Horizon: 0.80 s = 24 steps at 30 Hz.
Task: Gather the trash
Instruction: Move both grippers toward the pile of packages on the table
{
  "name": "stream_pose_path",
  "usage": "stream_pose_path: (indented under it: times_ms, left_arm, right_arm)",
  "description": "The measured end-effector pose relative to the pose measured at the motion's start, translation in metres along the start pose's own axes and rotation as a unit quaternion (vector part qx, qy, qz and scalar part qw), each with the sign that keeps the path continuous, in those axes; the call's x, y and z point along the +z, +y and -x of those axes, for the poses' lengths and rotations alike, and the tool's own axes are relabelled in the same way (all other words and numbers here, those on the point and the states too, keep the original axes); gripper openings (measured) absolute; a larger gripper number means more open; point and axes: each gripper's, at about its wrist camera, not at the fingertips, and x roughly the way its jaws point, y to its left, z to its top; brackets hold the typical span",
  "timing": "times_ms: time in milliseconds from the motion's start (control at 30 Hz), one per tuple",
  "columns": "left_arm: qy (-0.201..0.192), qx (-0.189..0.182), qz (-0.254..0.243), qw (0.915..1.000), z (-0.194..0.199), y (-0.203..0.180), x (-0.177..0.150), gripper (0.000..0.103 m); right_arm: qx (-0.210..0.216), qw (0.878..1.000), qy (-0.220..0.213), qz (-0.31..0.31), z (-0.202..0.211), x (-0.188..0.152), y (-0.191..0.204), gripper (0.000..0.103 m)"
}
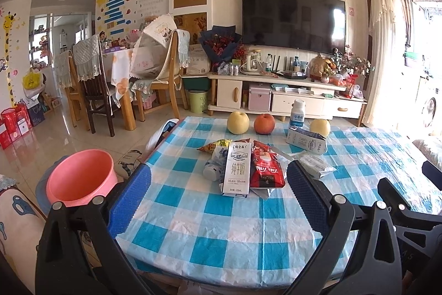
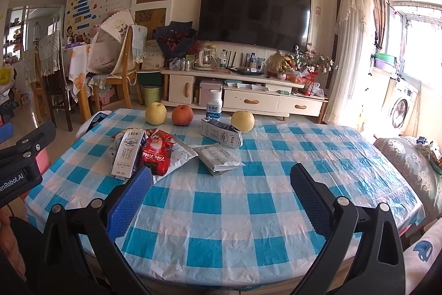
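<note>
Trash lies on a blue-checked table (image 1: 221, 234): a white milk carton (image 1: 237, 169), a red snack bag (image 1: 267, 169), a yellow wrapper (image 1: 214, 145), a small bottle (image 1: 211, 170), a silver wrapper (image 1: 316, 166) and a tipped carton (image 1: 306, 141). A pink bin (image 1: 80, 179) stands left of the table. My left gripper (image 1: 218, 184) is open and empty, just short of the milk carton. My right gripper (image 2: 221, 181) is open and empty over the table, with the milk carton (image 2: 128, 152), red bag (image 2: 156, 155) and silver wrapper (image 2: 218, 158) ahead of it.
Two yellow pears (image 1: 237, 122) (image 1: 320, 127), a red apple (image 1: 263, 123) and an upright white bottle (image 1: 297, 112) stand along the table's far edge. A cushioned seat (image 2: 411, 156) is right of the table. Chairs, a dining table and a TV cabinet stand beyond.
</note>
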Motion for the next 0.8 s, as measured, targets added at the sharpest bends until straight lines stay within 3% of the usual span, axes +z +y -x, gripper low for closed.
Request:
stream_pose_path:
  times_ms: [500,800]
  left_arm:
    - [0.025,-0.018,0.003,0.9995,-0.033,-0.005,-0.021,0.099]
    - [0.053,-0.061,-0.024,0.9964,-0.072,-0.014,-0.039,0.099]
  right_arm:
    - [0.002,1.0,0.025,-0.002,-0.021,-0.005,-0.004,0.099]
    - [0.026,0.997,0.062,-0.036,-0.043,-0.007,-0.022,0.099]
